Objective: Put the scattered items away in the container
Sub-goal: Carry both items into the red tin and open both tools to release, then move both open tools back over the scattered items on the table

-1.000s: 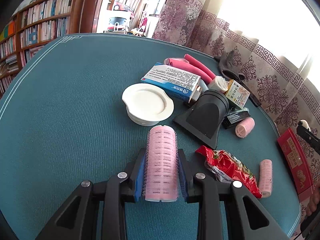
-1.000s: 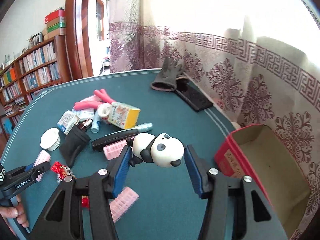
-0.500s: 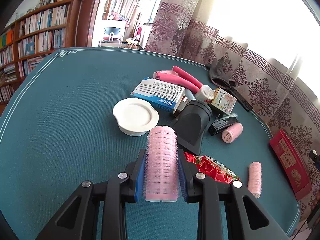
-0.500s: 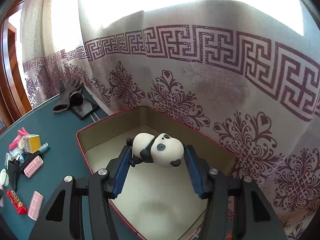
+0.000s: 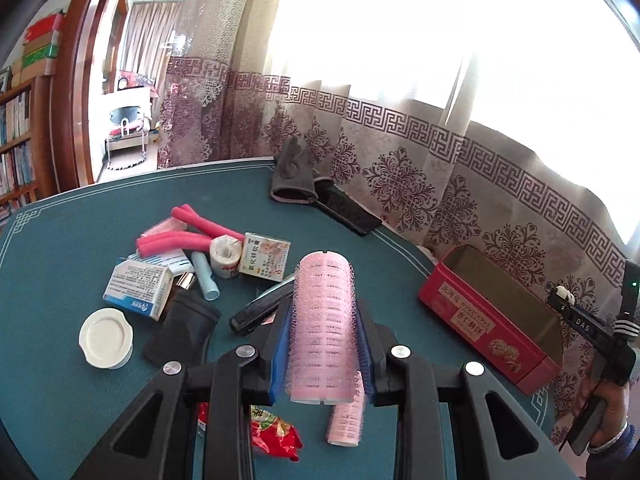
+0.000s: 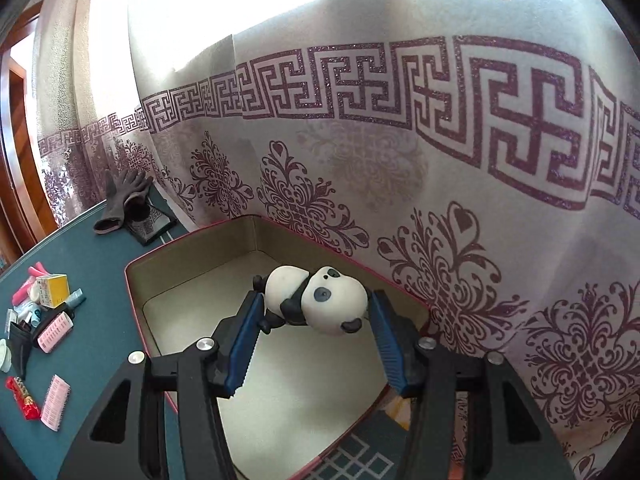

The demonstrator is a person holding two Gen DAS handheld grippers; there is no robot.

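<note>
My left gripper is shut on a pink hair roller, held lengthwise between the blue pads above the green table. The red tin box stands open at the table's right edge, against the curtain. My right gripper is shut on a panda figure and hangs over the box's pale inside. The panda lies on its side and is clear of the box floor. In the left wrist view a hand holds the right tool's body beyond the box.
Loose on the table lie a second pink roller, a red snack packet, a white lid, a blue-white carton, a black pouch and pink foam rods. A grey glove and black phone lie by the curtain.
My left gripper rose and swung right with the roller, bringing the red box into view. My right gripper carried the panda from over the table to above the box.
</note>
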